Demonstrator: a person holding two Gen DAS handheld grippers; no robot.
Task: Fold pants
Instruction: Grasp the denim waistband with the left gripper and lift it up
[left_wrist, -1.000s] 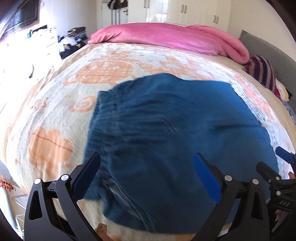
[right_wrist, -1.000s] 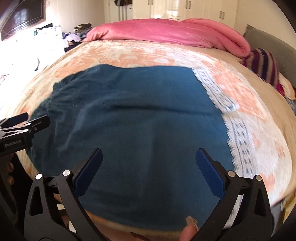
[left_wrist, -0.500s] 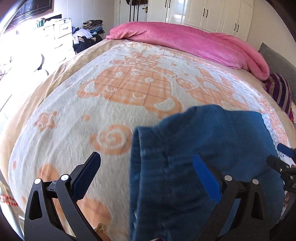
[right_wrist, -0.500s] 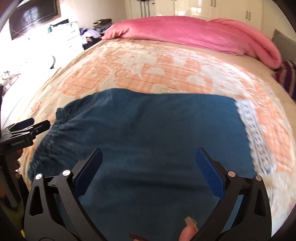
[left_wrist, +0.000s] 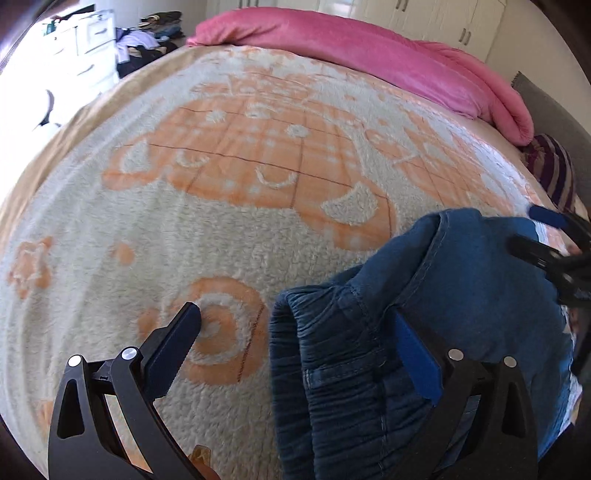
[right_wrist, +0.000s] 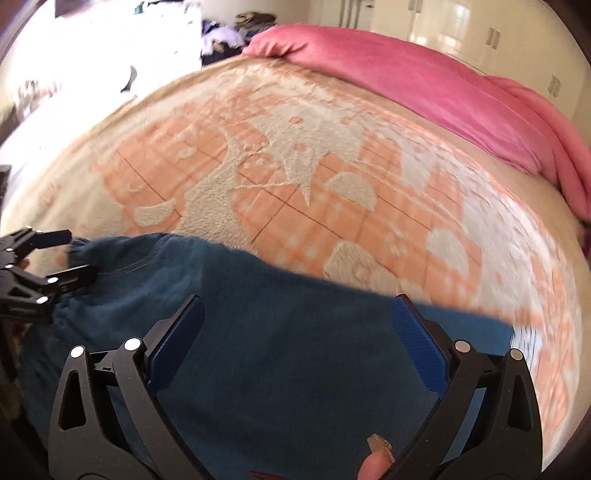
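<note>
While both grippers — left gripper (left_wrist: 295, 347), right gripper (right_wrist: 297, 325) — gape wide, the pants (left_wrist: 424, 314) lie ungripped on the bed (left_wrist: 240, 184). Grab carelessly — one layer could peel away.

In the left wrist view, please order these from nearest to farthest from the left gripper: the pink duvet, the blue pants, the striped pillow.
From the left gripper:
1. blue pants, right beside it, under its right finger.
2. striped pillow, far right.
3. pink duvet, along the far edge.

Your right gripper (right_wrist: 295, 332) hovered with its jaws spread wide over the blue pants (right_wrist: 295, 369) (blurred) lying on the orange-patterned blanket (right_wrist: 295, 184).
</note>
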